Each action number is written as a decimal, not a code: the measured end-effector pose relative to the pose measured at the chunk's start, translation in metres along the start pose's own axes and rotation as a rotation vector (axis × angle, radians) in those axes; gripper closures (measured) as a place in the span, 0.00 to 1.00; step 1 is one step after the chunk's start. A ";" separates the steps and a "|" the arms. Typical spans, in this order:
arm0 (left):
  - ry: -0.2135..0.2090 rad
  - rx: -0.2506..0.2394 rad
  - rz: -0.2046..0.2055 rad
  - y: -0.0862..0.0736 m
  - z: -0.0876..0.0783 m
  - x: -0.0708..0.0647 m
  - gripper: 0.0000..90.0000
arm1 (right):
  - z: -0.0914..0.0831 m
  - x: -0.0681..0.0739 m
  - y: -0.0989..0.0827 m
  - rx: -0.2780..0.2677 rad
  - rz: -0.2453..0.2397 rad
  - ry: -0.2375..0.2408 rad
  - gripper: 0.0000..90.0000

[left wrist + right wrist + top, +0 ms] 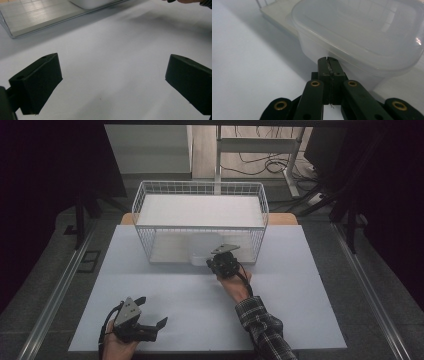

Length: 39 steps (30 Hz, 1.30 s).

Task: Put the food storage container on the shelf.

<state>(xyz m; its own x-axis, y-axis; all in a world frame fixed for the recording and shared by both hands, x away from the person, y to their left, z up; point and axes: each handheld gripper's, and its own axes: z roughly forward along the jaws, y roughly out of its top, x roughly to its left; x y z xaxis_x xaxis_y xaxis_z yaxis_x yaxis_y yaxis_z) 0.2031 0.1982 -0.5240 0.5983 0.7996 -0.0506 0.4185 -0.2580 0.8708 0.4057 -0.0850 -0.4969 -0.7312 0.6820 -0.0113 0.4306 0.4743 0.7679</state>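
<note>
1. Two grippers work over a white table top (165, 295), each held in one of the person's hands.
2. Left gripper (150, 312): nearest the person, at the front left edge of the table. Its black jaws stand wide apart with nothing between them. In the left gripper view the two pads (37, 85) frame bare table surface.
3. Right gripper (216, 261): farther in, at the front of the wire basket (200, 190), held by a hand (235, 285) in a plaid sleeve (262, 325).
4. Right jaw state: pressed together, pad against pad, as the right gripper view shows (328, 65). The tips sit at the near wall of the plastic container, just under its rim; whether they pinch the rim cannot be told.
5. Translucent plastic container (362, 35): rectangular with rounded corners, open side up. It stands at the front of the basket's lower level, on the white floor panel (277, 12).
6. Wire basket: white, rectangular, at the far middle of the table, with a white shelf panel (200, 210) across its top.
7. Beyond the table: a white desk frame (260, 145) and loose cables (260, 167) on the floor.
</note>
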 end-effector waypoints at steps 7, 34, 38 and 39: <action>-0.004 -0.005 0.003 0.000 0.001 0.000 0.00 | 0.008 -0.010 0.006 -0.005 0.015 -0.015 0.99; -0.020 -0.012 -0.010 0.000 0.000 0.001 0.00 | 0.034 -0.016 0.026 0.009 0.007 -0.056 0.98; -0.021 -0.012 -0.008 0.001 0.000 0.001 0.00 | 0.031 -0.015 0.026 0.001 -0.002 -0.036 0.92; -0.021 -0.011 -0.008 0.001 0.000 0.001 0.00 | 0.030 -0.015 0.026 -0.002 -0.007 -0.033 0.90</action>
<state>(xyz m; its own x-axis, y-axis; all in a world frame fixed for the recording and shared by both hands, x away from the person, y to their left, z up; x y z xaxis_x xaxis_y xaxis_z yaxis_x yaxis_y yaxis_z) 0.2040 0.1985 -0.5237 0.6090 0.7903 -0.0680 0.4157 -0.2450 0.8759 0.4433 -0.0663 -0.4960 -0.7167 0.6963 -0.0377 0.4242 0.4783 0.7690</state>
